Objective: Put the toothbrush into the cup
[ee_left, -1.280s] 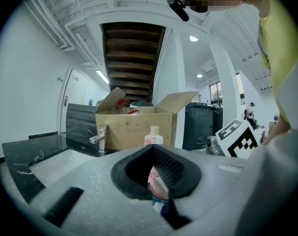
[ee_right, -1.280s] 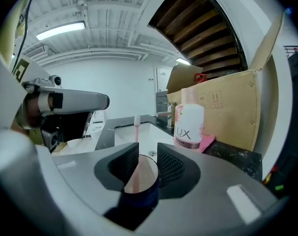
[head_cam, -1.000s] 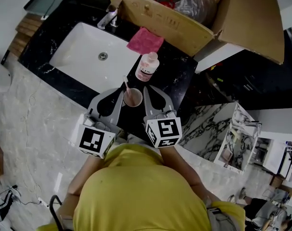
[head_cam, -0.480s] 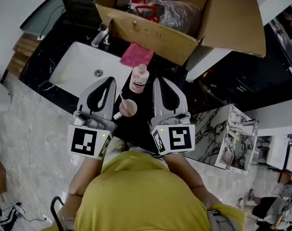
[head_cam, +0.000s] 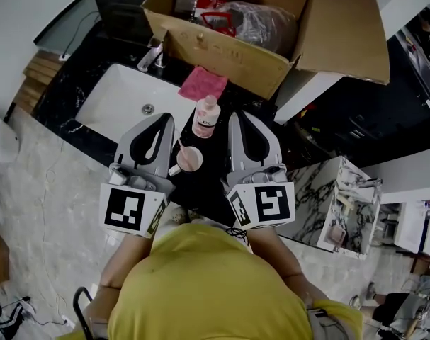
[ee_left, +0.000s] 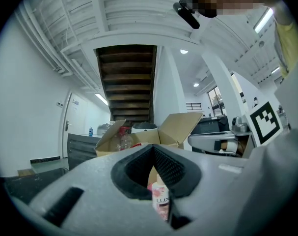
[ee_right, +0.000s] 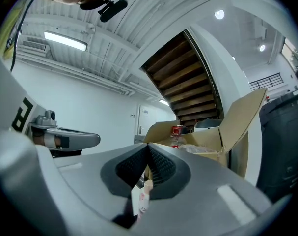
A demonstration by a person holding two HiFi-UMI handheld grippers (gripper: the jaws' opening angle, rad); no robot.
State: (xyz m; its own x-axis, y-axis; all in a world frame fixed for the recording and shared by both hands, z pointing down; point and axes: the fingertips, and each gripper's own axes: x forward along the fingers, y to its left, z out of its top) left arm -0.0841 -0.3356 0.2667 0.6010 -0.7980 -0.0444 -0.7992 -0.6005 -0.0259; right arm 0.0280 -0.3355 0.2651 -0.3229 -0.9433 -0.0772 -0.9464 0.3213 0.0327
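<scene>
L hand-held gripper: jaws clenched, nothing between the pads. R hand-held gripper: also clenched, empty. Both are held side by side above the tabletop. The cup sits between and below them, nearer the L unit. The toothbrush already stands in it, long axis tilted, handle leaning toward the L jaws. LUX bottle is just beyond the cup. Vs. 1 sec. ago: both units are higher, closer to the head cam; cup & brush unmoved beside the bottle. Judged: task done, no re-grasp req'd.

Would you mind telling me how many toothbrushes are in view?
1: the toothbrush stands in the cup, beside the pink bottle; the cardboard box could hide others.
</scene>
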